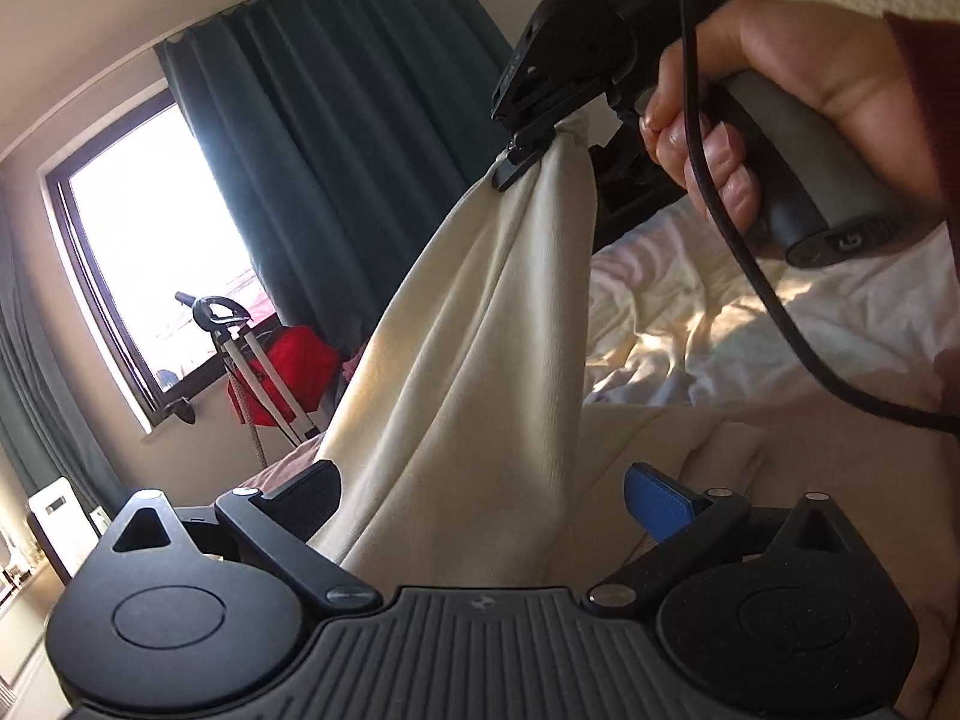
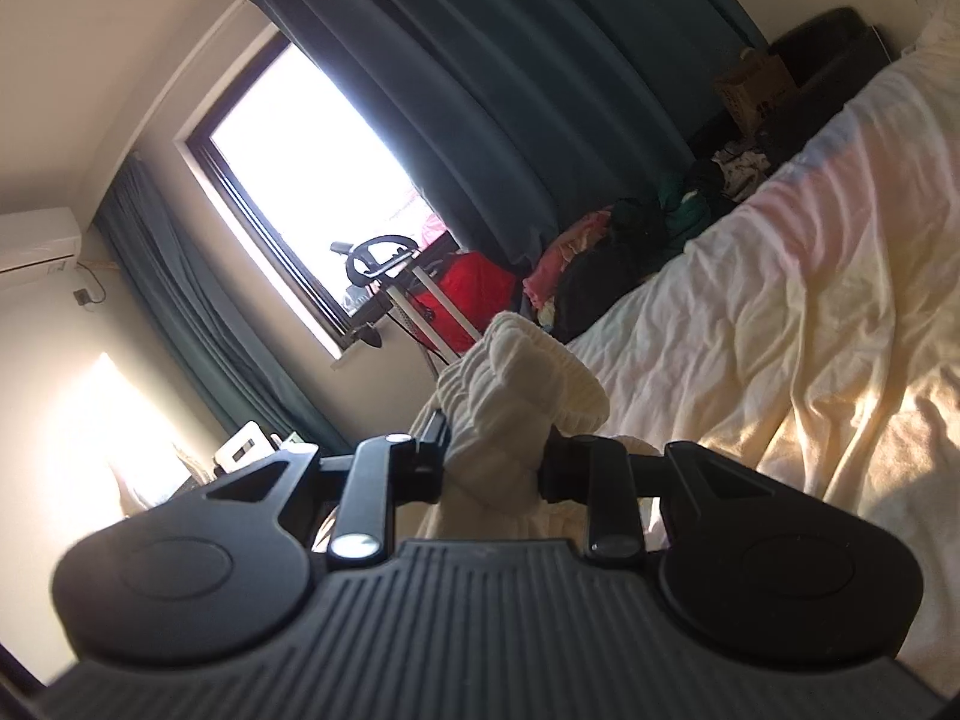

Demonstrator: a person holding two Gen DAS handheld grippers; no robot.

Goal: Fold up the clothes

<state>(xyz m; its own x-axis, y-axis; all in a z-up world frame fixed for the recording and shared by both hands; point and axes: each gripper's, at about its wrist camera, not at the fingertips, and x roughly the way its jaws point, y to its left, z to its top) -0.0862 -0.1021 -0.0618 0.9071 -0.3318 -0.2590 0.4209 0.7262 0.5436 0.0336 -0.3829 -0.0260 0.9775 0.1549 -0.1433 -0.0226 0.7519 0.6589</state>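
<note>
One soft, ribbed cream garment (image 1: pixel 468 360) hangs pinched by right gripper (image 2: pixel 495 456).

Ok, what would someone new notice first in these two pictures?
The cream knit garment hangs in a long drape from the right gripper, shut on its bunched top edge, above the rumpled pale bed sheet. The left gripper is open, fingers either side of the cloth. Behind, the bright window glares beside dark teal curtains.

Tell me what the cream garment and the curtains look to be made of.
Cream garment: soft matte knit, probably cotton jersey; it drapes in loose folds and its gathered hem looks ribbed. Curtains: heavy, dull teal woven cloth, likely blackout fabric, hanging in deep even pleats; the fibre cannot be told.
</note>
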